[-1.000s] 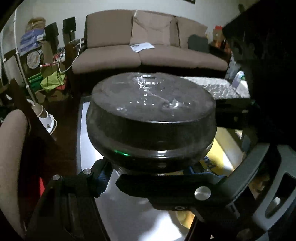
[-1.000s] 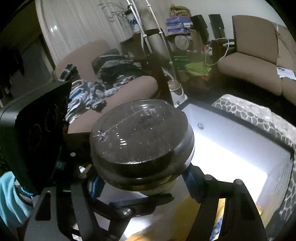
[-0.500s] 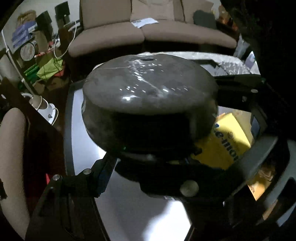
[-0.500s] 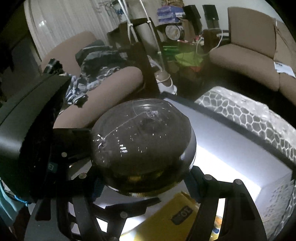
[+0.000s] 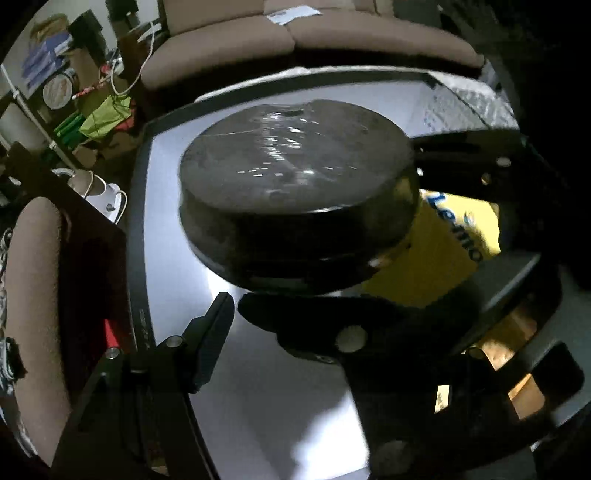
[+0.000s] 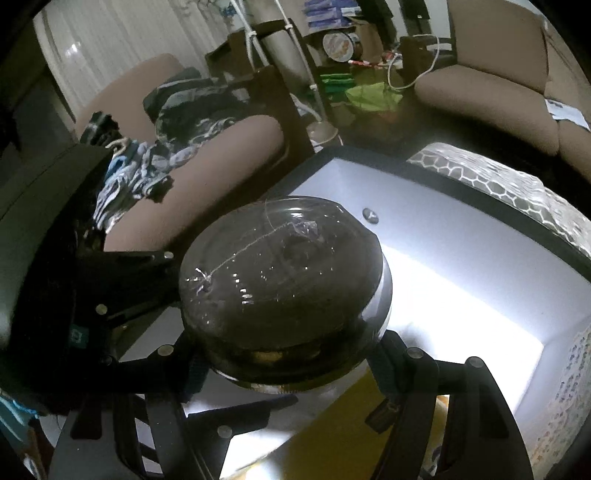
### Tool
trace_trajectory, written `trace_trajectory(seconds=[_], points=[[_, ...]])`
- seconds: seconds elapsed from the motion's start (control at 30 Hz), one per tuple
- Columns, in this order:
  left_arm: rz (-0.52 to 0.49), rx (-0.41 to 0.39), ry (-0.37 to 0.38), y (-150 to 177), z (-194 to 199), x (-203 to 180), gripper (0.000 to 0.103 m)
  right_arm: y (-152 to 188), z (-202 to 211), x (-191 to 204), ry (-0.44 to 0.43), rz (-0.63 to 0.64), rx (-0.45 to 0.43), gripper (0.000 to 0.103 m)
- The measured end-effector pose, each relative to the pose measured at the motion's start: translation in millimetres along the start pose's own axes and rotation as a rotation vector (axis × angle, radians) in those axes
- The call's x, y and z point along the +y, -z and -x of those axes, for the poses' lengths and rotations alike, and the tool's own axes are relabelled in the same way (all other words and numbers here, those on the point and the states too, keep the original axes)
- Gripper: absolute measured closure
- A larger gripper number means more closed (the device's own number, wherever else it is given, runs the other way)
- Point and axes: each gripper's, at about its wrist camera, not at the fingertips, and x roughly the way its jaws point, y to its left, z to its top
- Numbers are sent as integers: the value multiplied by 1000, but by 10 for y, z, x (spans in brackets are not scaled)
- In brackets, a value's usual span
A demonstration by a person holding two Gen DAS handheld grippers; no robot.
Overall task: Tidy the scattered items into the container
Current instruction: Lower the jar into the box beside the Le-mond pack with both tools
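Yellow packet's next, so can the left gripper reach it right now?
Probably not: the dark round case fills the space ahead of the left gripper, covering most of the yellow packet, and the right gripper clamps that case.

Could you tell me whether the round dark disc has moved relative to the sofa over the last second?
Yes. In the left wrist view the round dark disc has dropped away from the sofa, down toward the white container.

Brown sofa with a white paper on its cushions. Armchair piled with striped clothes. Green bag on the floor. White cable. Round tin on a shelf.
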Motion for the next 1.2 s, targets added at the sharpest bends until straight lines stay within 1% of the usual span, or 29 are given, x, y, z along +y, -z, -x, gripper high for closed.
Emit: trace_trajectory(seconds=[0.2, 0.3, 0.43, 0.6, 0.73, 0.77, 0.87, 0.97, 1.03, 1.2], points=[[-19, 24, -8, 116, 54, -32, 37, 78, -41, 76, 3, 20, 22, 29], [-20, 33, -7, 158, 81, -54, 37, 105, -44, 93, -11, 12, 34, 29], [-29, 60, 4, 243, 123, -110, 37, 167, -40, 144, -54, -11, 78, 29], [-64, 88, -14, 416, 155, -230, 37, 293, -20, 319, -98, -17, 111, 29], [-48, 96, -12, 529, 216, -267, 37, 332, 29, 432, -71, 22, 131, 29], [-44, 98, -6, 550, 231, -275, 37, 340, 45, 436, -76, 19, 143, 29], [-40, 106, 4, 591, 276, -293, 36, 337, -2, 449, -114, -6, 208, 29], [-36, 118, 0, 611, 285, -302, 35, 380, -75, 413, -143, -63, 261, 29], [-30, 127, 2, 619, 283, -282, 35, 401, -116, 379, -156, -105, 279, 29], [5, 129, 21, 560, 308, -205, 34, 333, -132, 350, -151, -148, 305, 29]])
